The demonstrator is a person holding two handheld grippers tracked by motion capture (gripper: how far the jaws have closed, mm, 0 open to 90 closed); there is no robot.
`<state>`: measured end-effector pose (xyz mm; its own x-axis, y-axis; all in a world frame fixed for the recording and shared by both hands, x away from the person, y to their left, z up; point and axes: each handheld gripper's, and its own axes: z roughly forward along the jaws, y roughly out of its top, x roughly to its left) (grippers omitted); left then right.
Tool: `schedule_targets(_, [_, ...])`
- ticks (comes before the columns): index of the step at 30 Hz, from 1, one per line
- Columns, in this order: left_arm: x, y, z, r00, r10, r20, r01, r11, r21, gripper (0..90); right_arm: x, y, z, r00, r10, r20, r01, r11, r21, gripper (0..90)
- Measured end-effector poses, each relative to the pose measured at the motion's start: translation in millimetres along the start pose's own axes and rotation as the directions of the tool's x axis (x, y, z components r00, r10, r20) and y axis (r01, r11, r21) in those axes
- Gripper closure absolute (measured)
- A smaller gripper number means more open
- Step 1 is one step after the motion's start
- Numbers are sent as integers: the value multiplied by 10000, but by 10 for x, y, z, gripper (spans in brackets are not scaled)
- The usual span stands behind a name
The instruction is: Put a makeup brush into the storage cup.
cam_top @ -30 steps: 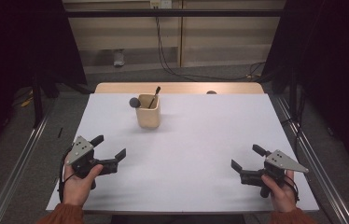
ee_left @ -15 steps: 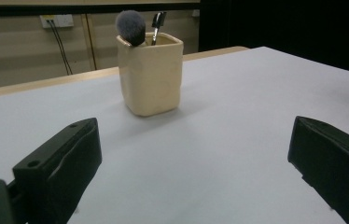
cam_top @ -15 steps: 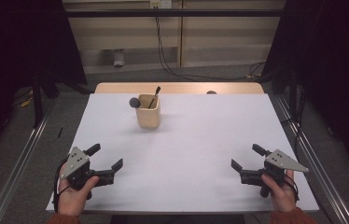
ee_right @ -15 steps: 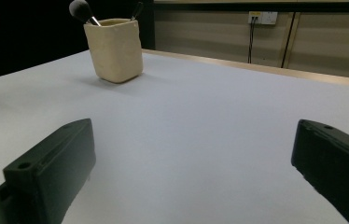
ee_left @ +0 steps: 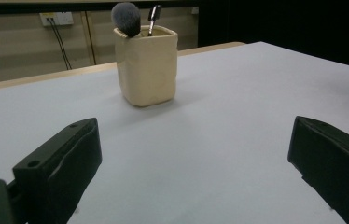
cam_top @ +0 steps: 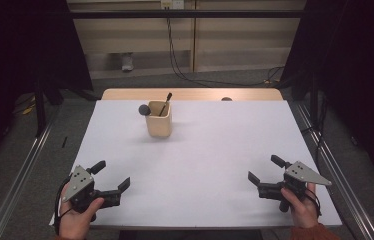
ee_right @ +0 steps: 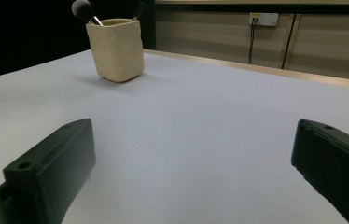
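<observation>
Standing well beyond both tools: cup (cam_top: 158, 119) holding brush (cam_top: 144, 109); left tool (cam_top: 111, 176), right tool (cam_top: 264, 174) spread, empty.

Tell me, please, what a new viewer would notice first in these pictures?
A cream cup stands alone toward the far side of the white table, holding a fluffy brush and a dark pen. Near the front edge, the left claw and right claw both sit open, pointing inward.

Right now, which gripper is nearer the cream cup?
Left. The left gripper sits near the table's front-left corner, jaws open; the right gripper is farther, at front-right. The cream cup stands left of centre, toward the back.
</observation>
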<state>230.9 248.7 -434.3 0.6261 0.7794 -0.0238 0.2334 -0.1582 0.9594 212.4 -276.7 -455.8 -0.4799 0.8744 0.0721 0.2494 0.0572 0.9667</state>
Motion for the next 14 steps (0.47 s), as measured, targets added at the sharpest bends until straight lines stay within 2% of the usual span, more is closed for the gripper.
schedule_targets(5, [40, -8, -3, 9997, -208, -122, 208, 9998, -32, 27, 2, -7, 2, 9999, -123, -103, 123, 9999, 53, 0])
schedule_targets(14, [48, -11, -25, 9995, -288, -161, 288, 9996, -4, 27, 7, -1, 21, 9998, -128, -142, 129, 9999, 67, 0])
